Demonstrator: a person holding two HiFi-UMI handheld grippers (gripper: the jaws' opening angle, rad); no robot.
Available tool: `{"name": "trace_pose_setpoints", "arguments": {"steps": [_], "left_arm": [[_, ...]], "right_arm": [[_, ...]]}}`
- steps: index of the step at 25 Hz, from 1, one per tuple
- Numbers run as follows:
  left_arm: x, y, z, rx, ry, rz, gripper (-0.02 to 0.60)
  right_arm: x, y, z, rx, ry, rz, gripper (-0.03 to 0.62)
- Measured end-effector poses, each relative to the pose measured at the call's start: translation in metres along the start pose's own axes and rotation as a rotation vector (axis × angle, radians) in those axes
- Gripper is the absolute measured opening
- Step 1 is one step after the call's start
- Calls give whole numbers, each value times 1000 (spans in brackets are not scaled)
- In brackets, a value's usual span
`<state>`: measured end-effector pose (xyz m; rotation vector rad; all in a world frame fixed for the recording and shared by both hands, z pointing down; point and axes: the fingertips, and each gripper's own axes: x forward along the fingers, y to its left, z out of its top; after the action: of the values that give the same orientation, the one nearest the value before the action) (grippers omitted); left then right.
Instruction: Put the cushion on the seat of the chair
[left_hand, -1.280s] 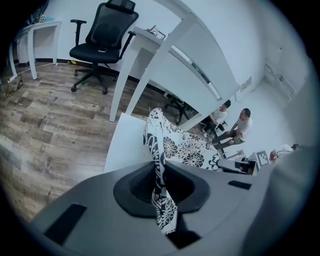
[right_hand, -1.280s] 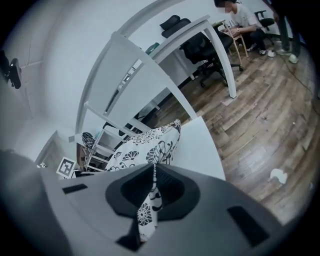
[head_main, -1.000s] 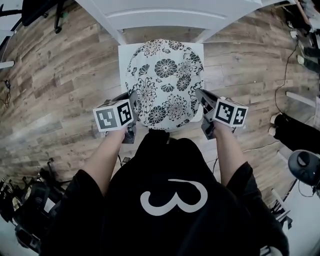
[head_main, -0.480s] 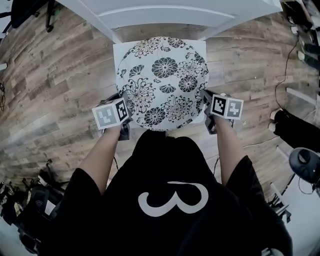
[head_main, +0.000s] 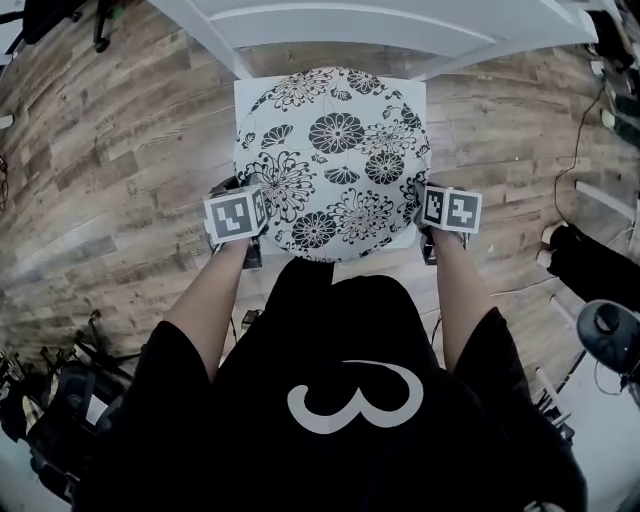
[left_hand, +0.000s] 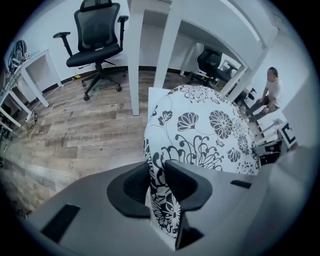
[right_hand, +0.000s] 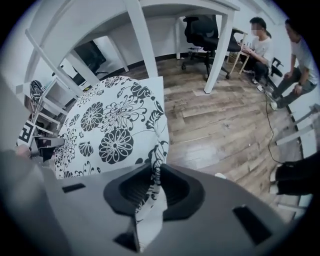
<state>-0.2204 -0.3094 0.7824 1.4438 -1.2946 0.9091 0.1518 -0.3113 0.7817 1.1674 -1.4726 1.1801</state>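
Observation:
The round white cushion (head_main: 330, 150) with black flowers lies flat over the square white chair seat (head_main: 244, 92). My left gripper (head_main: 258, 198) is at the cushion's near left edge and my right gripper (head_main: 421, 198) at its near right edge, both pointing steeply down. In the left gripper view the fingers (left_hand: 182, 182) have a fold of the cushion (left_hand: 200, 130) between them. In the right gripper view the cushion's thin rim (right_hand: 155, 170) runs between the pads (right_hand: 175, 190). Both pairs of jaws are opening, with the fabric still touching the pads.
A white table frame (head_main: 330, 25) stands just beyond the chair. Wooden floor (head_main: 130, 170) lies on both sides. A black office chair (left_hand: 97, 40) stands farther off, two people (right_hand: 260, 45) sit near another office chair, and a cable (head_main: 575, 120) trails on the right.
Both grippers have gone down and a little forward with the cushion. It now covers the seat more squarely, and the grippers sit lower at its sides.

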Motion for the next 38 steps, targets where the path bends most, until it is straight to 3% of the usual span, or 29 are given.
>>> {"name": "trace_pose_setpoints", "arguments": {"steps": [3, 8, 11, 14, 21, 28, 32, 34, 38], "left_arm": [[3, 6, 0, 11, -11, 20, 125], [4, 18, 0, 30, -20, 39, 217], [2, 25, 1, -12, -27, 26, 279], [-5, 29, 0, -56, -45, -9, 320], [-56, 29, 15, -137, -169, -75, 322], [-154, -24, 21, -145, -343, -222, 321], [-230, -80, 14, -105, -464, -333, 321], [-270, -109, 2, -122, -519, -382, 317], [-346, -175, -34, -155, -611, -523, 213]], "right_arm": [[3, -5, 0, -13, -2, -35, 82], [1, -19, 0, 28, -31, -79, 196], [-6, -26, 2, 76, -73, -91, 243], [-17, -34, 4, 86, -124, -119, 255], [-61, -31, 19, 26, -258, -110, 255], [-161, -1, 35, 0, -507, 63, 254], [-235, 36, 19, -74, -596, 220, 253], [-275, 57, 2, -126, -634, 318, 253], [-355, 87, -49, -181, -701, 520, 242]]}}
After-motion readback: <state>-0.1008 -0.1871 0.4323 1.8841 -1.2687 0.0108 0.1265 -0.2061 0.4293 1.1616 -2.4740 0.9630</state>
